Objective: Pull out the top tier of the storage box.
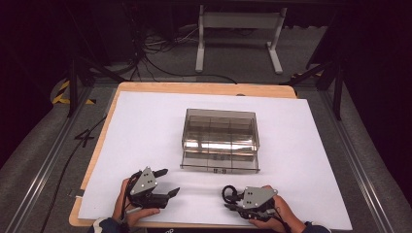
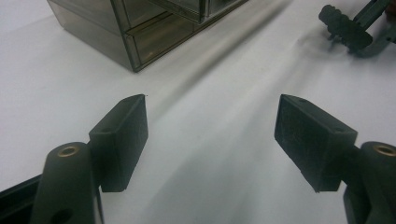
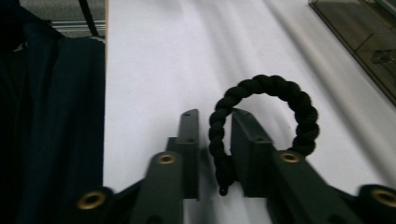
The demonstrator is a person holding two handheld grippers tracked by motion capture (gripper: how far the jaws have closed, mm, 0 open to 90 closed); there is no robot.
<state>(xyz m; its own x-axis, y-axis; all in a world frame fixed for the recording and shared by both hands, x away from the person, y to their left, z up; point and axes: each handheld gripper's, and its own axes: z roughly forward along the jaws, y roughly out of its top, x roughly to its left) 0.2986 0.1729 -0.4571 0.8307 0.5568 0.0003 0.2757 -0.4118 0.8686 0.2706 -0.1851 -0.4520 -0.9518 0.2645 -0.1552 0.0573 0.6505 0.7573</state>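
A black twisted cord ring (image 3: 299,107) stands upright off the white sheet, pinched at its lower left side between the jaws of my right gripper (image 3: 215,114), which is shut on it. From above, that ring (image 1: 228,193) and my right gripper (image 1: 233,201) sit near the table's front edge, right of centre. The ring (image 2: 343,25) also appears far off in the left gripper view. My left gripper (image 1: 170,181) rests at the front left, jaws wide open with nothing between them (image 2: 210,121). A smoky translucent drawer box (image 1: 221,136) stands mid-table, one lower drawer pulled partly out.
A white sheet (image 1: 145,126) covers the wooden table (image 1: 194,87). The drawer box (image 2: 140,32) lies ahead of the left jaws, and its corner (image 3: 369,42) is at the upper right of the right gripper view. A dark sleeve (image 3: 46,116) hangs beside the right gripper.
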